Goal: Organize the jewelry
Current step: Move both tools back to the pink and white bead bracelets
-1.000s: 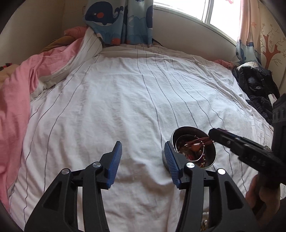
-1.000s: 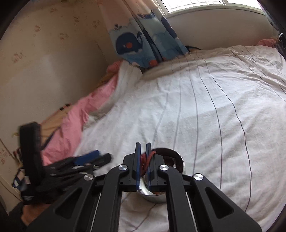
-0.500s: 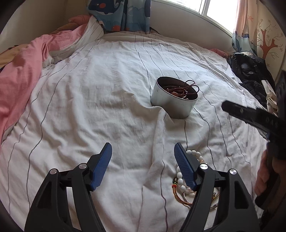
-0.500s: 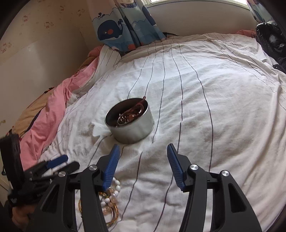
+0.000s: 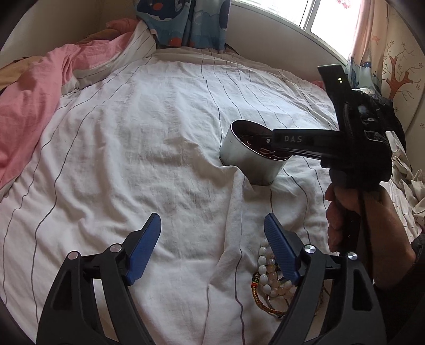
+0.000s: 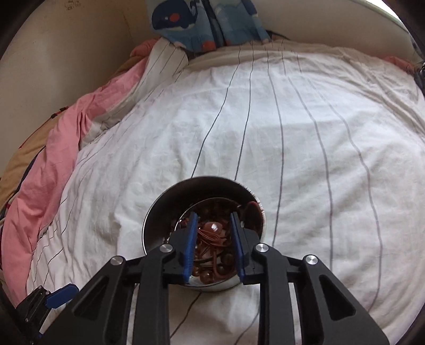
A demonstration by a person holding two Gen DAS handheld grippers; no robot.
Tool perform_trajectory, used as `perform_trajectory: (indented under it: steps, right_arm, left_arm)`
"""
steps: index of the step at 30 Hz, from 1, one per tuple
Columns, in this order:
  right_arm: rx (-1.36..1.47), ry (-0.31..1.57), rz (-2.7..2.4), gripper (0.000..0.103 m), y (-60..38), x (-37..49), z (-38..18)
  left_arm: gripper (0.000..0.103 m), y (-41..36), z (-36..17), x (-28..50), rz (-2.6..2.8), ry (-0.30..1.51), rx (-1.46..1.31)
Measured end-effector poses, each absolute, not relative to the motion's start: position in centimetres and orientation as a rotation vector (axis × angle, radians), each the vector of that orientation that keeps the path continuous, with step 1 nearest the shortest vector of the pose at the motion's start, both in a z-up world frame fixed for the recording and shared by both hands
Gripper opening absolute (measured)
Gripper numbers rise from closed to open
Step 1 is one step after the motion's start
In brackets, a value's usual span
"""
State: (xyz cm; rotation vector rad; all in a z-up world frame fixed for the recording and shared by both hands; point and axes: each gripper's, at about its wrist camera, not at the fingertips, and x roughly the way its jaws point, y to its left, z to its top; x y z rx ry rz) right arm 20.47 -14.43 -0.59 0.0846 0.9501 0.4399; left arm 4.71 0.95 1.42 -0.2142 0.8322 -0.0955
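Note:
A round metal tin sits on the striped white bedsheet, holding brown cords and beads. My right gripper dips into the tin. Its jaws are closing around the brown tangle, and the pads are still apart from it. In the left wrist view its fingers reach over the rim. My left gripper hovers low over the sheet in front of the tin, jaws opening with nothing between them. A white bead bracelet and a braided cord lie beside its right finger.
A pink blanket is bunched along the left side of the bed. A whale-print curtain hangs at the far wall. Dark clothes lie at the right edge. A hand holds the right gripper's handle.
The right gripper pulled back with wide jaws, then came forward and down into the tin with jaws narrowed. The left gripper backed away from the tin, opened wider, then held still.

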Motion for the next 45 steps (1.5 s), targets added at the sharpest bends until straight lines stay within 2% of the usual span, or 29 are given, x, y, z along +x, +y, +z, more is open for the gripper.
perform_trajectory:
  steps: [2, 5, 7, 9, 11, 15, 22, 25, 27, 36, 45]
  right_arm:
    - [0.100, 0.988, 0.453, 0.031, -14.1, 20.9, -0.9]
    - [0.150, 1.038, 0.501, 0.031, -14.7, 21.4, -0.6]
    - [0.159, 1.009, 0.504, 0.033, -15.5, 20.4, 0.3]
    - [0.180, 0.956, 0.505, 0.044, -16.8, 18.5, 1.6]
    - [0.175, 0.903, 0.481, 0.049, -18.3, 15.8, 2.7]
    - [0.161, 0.867, 0.444, 0.049, -20.6, 9.7, 2.7]
    - [0.213, 0.887, 0.401, 0.049, -23.5, 1.7, -1.1]
    - [0.208, 0.881, 0.395, 0.050, -23.5, 0.9, -3.0]
    - [0.188, 0.869, 0.398, 0.056, -23.0, 0.9, -2.6]
    - [0.160, 0.853, 0.417, 0.064, -22.5, 0.6, -2.8]
    - [0.166, 0.844, 0.425, 0.065, -22.6, 0.4, -2.8]
  left_arm:
    - [0.078, 1.0, 1.4, 4.8, -0.091, 0.834, -0.216]
    - [0.078, 1.2, 1.3, 4.8, -0.080, 0.842, -0.220]
    - [0.078, 1.3, 1.3, 4.7, -0.072, 0.839, -0.220]
    - [0.078, 1.3, 1.1, 4.6, -0.068, 0.841, -0.216]
    - [0.078, 1.2, 1.0, 4.5, -0.064, 0.841, -0.203]
    - [0.078, 0.9, 0.7, 4.0, -0.034, 0.836, -0.166]
    - [0.081, 0.4, 0.5, 2.5, 0.013, 0.807, -0.132]
    - [0.083, -0.1, 0.3, 1.9, 0.023, 0.796, -0.106]
    - [0.084, -0.4, 0.3, 1.7, 0.025, 0.787, -0.088]
    - [0.088, -0.9, 0.3, 1.7, 0.043, 0.780, -0.053]
    - [0.090, 0.3, 0.6, 1.7, -0.009, 0.786, -0.153]
